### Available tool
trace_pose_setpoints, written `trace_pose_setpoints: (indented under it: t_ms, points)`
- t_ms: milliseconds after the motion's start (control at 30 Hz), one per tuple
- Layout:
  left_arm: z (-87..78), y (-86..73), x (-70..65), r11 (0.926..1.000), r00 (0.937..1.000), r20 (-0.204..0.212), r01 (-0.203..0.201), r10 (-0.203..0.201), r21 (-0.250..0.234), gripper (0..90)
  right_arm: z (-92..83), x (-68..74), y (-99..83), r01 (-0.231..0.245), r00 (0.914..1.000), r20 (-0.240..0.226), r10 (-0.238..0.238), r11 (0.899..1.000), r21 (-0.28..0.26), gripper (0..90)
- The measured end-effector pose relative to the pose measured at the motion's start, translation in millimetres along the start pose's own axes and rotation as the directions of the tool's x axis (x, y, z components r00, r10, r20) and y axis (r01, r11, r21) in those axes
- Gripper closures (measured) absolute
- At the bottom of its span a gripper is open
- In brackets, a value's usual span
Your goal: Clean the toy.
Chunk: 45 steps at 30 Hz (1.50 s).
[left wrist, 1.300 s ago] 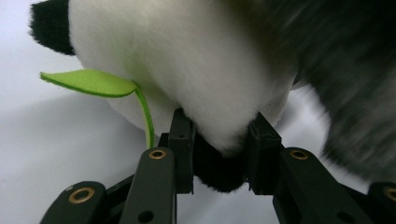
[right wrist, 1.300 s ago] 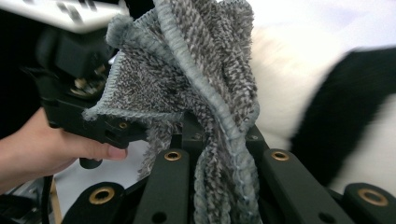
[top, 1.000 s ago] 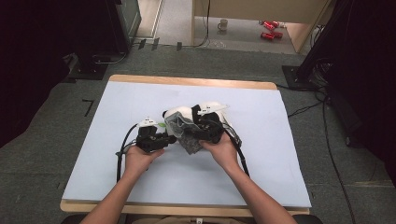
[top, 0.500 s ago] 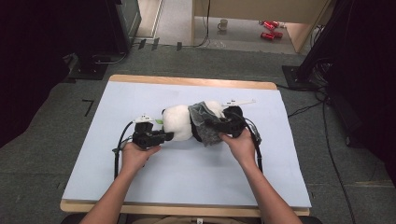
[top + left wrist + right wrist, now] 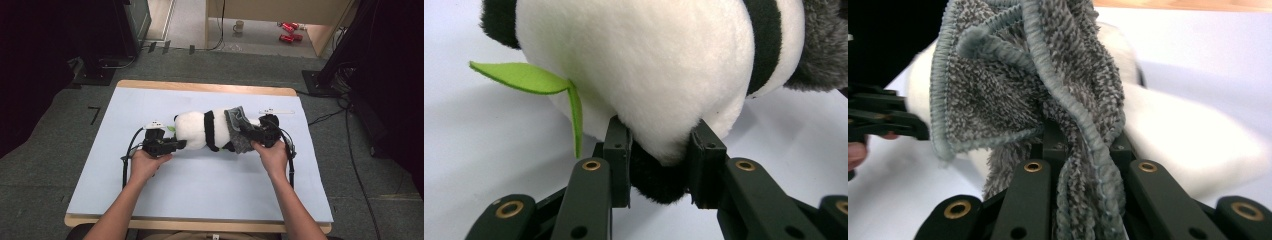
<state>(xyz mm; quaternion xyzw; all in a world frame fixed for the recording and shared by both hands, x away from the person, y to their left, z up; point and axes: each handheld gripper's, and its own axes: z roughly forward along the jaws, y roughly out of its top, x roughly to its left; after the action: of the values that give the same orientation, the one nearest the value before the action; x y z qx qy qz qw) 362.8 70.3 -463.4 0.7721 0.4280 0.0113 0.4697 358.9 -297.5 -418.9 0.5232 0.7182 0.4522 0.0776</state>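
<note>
A black-and-white plush panda lies stretched across the middle of the pale blue table. My left gripper is shut on its left end. In the left gripper view the jaws pinch a fold of white and black fur, and a green felt leaf sticks out beside them. My right gripper is shut on a grey terry cloth that drapes over the panda's right end. In the right gripper view the cloth bunches up between the jaws, with white plush behind it.
A thin white strip lies on the table beyond the right gripper. Cables trail from both grippers toward the near edge. On the floor behind the table stand a mug, red cans and dark equipment.
The right gripper has slid to the right along the panda with the grey cloth in it. The panda now lies more stretched out. The left gripper has stayed where it was.
</note>
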Motion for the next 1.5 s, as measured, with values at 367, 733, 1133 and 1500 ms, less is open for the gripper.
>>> trace_pose_setpoints:
  t_ms: [367,733,1133,1500]
  points:
    - [1.3,-2.1,-0.4,0.9997,0.9997,0.004,0.023,-0.023,-0.011,68.2,-12.9,-23.4,-5.7,-0.067,0.9968,0.044,0.067,0.998,-0.011,79.5]
    - [2.5,0.8,-15.4,0.9989,0.9988,0.013,0.047,-0.047,0.007,67.8,-11.5,53.5,14.5,0.072,0.9859,-0.147,-0.08,0.996,-0.06,79.5]
    - [-1.3,0.1,-41.1,0.9979,0.9981,0.008,0.06,-0.06,0.024,67.5,42.1,99.3,-7.7,0.168,0.9524,-0.271,-0.14,0.982,0.083,79.2]
    - [-3.0,-3.3,-25.7,0.9977,0.9987,-0.019,0.048,-0.047,0.048,68.6,49.0,83.8,-12.2,0.267,0.9523,-0.179,-0.247,0.959,0.097,79.2]
